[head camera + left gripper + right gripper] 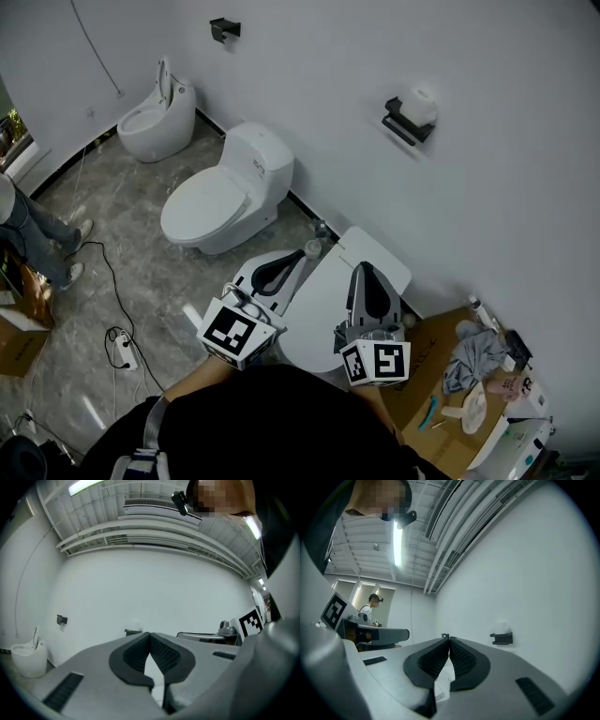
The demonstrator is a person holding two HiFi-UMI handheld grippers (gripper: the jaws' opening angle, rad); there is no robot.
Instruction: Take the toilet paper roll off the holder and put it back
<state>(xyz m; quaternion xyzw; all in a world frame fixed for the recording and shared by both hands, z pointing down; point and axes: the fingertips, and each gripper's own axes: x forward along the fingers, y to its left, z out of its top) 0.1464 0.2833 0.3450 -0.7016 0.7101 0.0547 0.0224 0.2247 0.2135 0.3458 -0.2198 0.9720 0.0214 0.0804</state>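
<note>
Toilet paper roll (423,101) seated on its black wall holder (405,127), lying toward one o'clock from the right gripper (364,270) in the head view and well apart from both tools. The left gripper (298,261) is at nine o'clock of the right one; both hover over a white toilet (323,300). In each gripper view the jaws meet at their tips with nothing between them: left gripper (149,634), right gripper (449,639). A second toilet (225,197) stands toward eleven o'clock of the left gripper, and a cardboard box (436,342) lies at four o'clock of the right gripper.
</note>
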